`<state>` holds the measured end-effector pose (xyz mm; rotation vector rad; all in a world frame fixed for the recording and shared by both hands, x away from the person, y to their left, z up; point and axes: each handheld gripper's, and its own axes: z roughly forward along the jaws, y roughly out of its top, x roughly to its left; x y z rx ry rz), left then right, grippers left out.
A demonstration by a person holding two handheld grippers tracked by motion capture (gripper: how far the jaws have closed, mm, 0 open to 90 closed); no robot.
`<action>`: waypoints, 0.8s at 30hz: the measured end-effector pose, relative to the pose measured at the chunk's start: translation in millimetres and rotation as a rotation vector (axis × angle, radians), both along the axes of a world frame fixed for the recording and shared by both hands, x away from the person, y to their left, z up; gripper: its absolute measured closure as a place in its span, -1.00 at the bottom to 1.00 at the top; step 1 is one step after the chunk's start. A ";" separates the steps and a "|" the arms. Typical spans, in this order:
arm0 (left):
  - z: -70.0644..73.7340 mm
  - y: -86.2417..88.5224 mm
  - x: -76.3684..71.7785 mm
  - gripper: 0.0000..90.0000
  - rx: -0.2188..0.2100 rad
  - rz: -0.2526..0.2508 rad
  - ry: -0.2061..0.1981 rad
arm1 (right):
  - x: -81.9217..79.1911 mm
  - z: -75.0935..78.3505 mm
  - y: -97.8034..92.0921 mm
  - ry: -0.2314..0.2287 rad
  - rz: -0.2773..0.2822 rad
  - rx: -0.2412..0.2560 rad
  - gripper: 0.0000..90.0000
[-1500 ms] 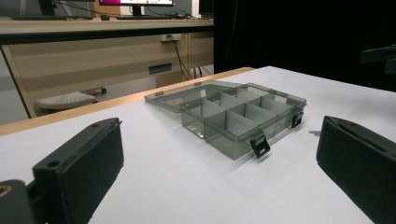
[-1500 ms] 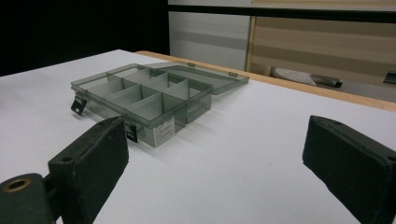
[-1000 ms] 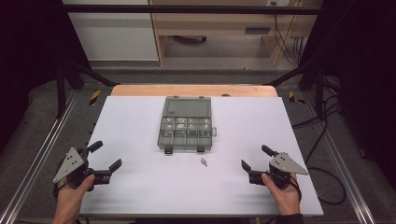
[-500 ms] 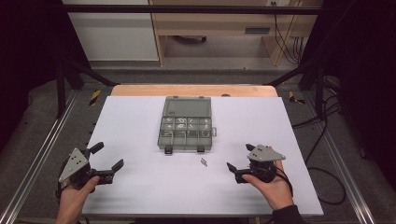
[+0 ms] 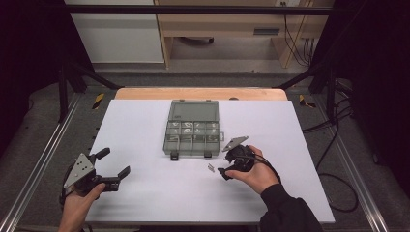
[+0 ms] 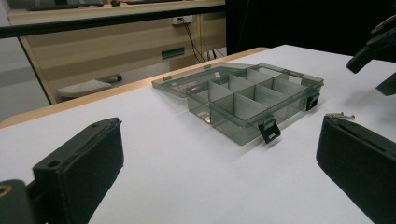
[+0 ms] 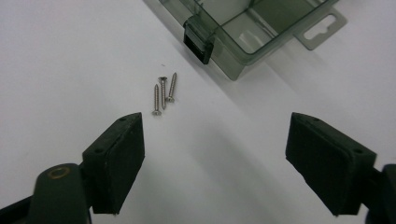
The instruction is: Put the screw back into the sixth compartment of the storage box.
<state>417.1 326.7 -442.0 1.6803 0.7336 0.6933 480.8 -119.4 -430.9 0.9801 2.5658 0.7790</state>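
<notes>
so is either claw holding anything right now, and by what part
Nothing is held. The right claw is open above the three screws lying loose on the table beside the organiser box. The left claw is open and apart from them.

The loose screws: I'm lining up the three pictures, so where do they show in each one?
High view: the screws lie on the white table, just left of the right gripper.
Left gripper view: far right, above the right-hand jaw.
Right gripper view: upper middle, three side by side.
Shared landmark: the box's nearest black latch.
</notes>
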 end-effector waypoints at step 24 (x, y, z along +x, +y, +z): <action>-0.9 -4.8 0.4 -0.98 0.026 -0.022 0.008 | 25.6 -15.6 41.7 0.139 0.027 -0.058 0.67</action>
